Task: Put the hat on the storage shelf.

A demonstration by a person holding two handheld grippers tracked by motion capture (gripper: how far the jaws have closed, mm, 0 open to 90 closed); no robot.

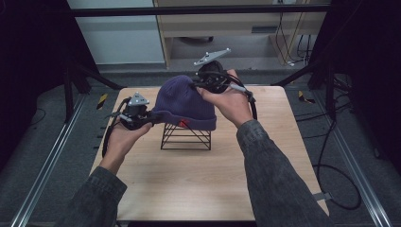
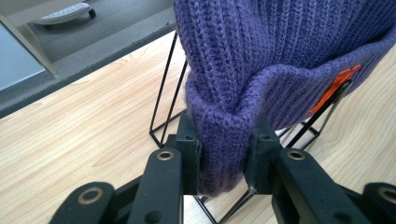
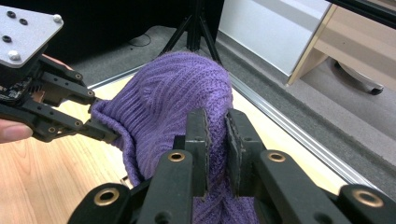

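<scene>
Purple knit beanie sits draped over a black wire stand near the middle of a light wooden table, seen from above. 2 hand-held grippers have hold of it at once. The left gripper comes in from the left side and is clamped on the folded cuff at the hat's lower edge; in the left gripper view the 2 black jaws pinch a thick fold of ribbed cuff tightly between them. The right gripper reaches in from the far right and is clenched on a pinch of knit high on the crown; in the right gripper view a ridge of purple fabric is squeezed between its jaws.

An orange tag is sewn on the cuff, close to one upper corner of the wire stand.

Judging by its look, the beanie is light, soft and stretchy, with no stiffness of its own: it sags and folds wherever it is not supported. The ribbed yarn gives the pads good friction, so slipping seems unlikely. It is not fragile, though loops could snag on the stand's wire corners. The doubled cuff is the best place to hold, being thick and firm. A pinch on the thin crown will stretch before the hat follows. The wire stand looks light and may lift along with the hat.
</scene>
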